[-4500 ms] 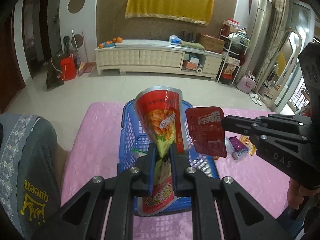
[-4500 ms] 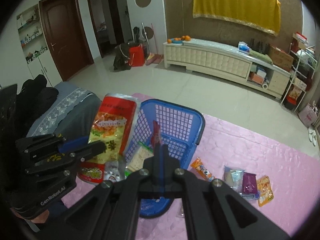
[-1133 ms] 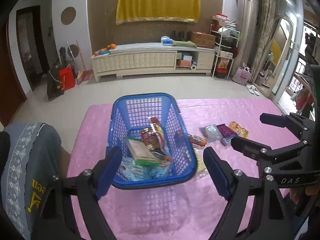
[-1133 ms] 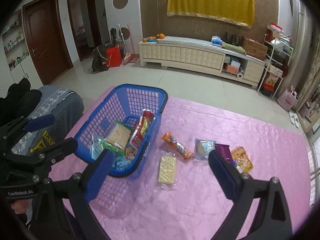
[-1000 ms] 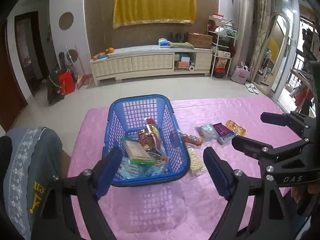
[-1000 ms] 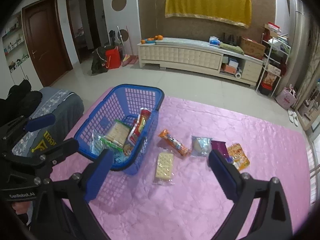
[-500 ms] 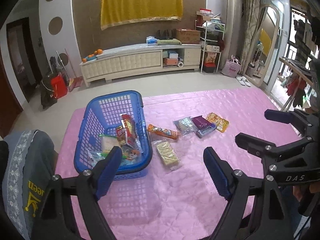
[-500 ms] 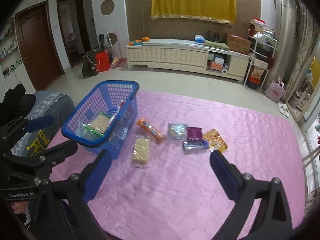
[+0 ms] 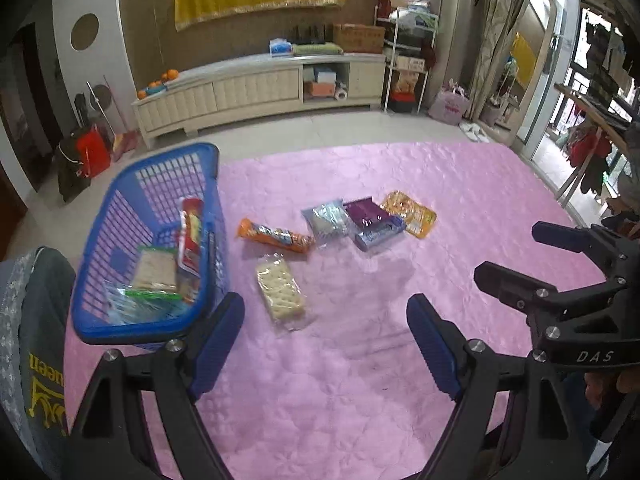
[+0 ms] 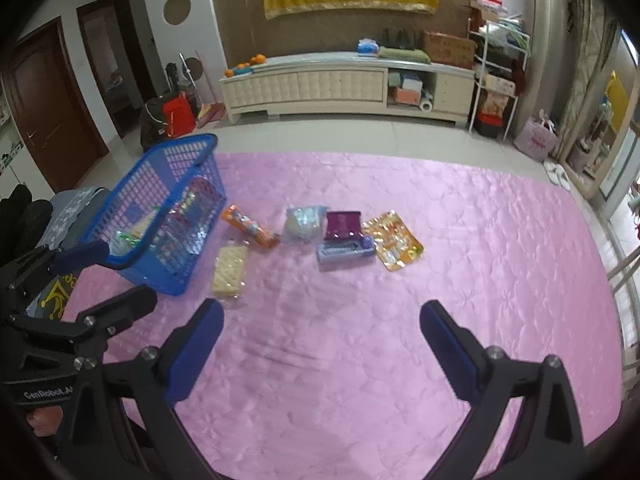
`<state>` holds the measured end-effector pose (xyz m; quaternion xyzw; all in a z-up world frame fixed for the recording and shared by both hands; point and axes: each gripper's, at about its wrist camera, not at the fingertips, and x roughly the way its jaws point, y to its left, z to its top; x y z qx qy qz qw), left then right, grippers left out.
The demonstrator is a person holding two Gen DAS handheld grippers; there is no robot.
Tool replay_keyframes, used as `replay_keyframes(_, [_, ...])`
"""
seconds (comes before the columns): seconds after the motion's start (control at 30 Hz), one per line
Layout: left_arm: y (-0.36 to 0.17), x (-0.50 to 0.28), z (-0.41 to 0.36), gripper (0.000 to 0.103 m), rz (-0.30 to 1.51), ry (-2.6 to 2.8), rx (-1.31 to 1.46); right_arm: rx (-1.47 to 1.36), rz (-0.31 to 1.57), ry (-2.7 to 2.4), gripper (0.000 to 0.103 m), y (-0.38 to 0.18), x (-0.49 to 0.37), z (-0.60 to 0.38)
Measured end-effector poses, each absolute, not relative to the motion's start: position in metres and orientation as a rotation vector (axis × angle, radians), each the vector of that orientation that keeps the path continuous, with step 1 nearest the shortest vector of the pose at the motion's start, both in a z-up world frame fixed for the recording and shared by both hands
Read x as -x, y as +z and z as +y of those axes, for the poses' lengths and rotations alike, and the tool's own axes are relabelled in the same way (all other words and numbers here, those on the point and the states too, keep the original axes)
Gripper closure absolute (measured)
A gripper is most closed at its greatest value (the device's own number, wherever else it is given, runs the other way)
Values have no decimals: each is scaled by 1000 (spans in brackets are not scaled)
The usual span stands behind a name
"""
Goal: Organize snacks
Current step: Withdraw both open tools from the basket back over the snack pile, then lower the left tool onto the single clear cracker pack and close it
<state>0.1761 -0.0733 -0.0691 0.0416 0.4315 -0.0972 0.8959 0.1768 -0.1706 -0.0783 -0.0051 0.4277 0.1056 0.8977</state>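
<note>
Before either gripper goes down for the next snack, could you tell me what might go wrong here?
1. The purple packet, the pale blue packet and the orange-yellow packet overlap, so fingers closing on one may drag or lift a neighbour.
2. The cracker pack lies flat on the soft pink cover; fingers could pinch the fabric.
3. It also lies close to the blue basket, which the left gripper might nudge.

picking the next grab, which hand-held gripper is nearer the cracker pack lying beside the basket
Left. The left hand-held gripper hangs open just short of the cracker pack, beside the blue basket. The right hand-held gripper is open farther right, nearer the foil packets.
</note>
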Motion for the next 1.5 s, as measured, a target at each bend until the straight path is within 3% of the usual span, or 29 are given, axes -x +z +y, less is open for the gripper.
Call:
replay_keyframes(0.7, [-163, -241, -101, 22, 1063, -35, -144, -23, 1017, 166, 3, -164, -228, -212])
replay_keyframes(0.83, [-175, -250, -93, 27, 1083, 3, -126, -14, 1040, 183, 3, -180, -240, -205])
replay_keyframes(1.1, [-195, -272, -83, 29, 1130, 65, -144, 14, 1083, 201, 3, -196, -266, -185])
replay_keyframes(1.2, [-207, -279, -75, 42, 1152, 85, -118, 23, 1093, 196, 3, -201, -275, -179])
replay_keyframes(1.5, [-223, -297, -48, 45, 1189, 85, -2, 50, 1095, 214, 3, -204, -280, -169])
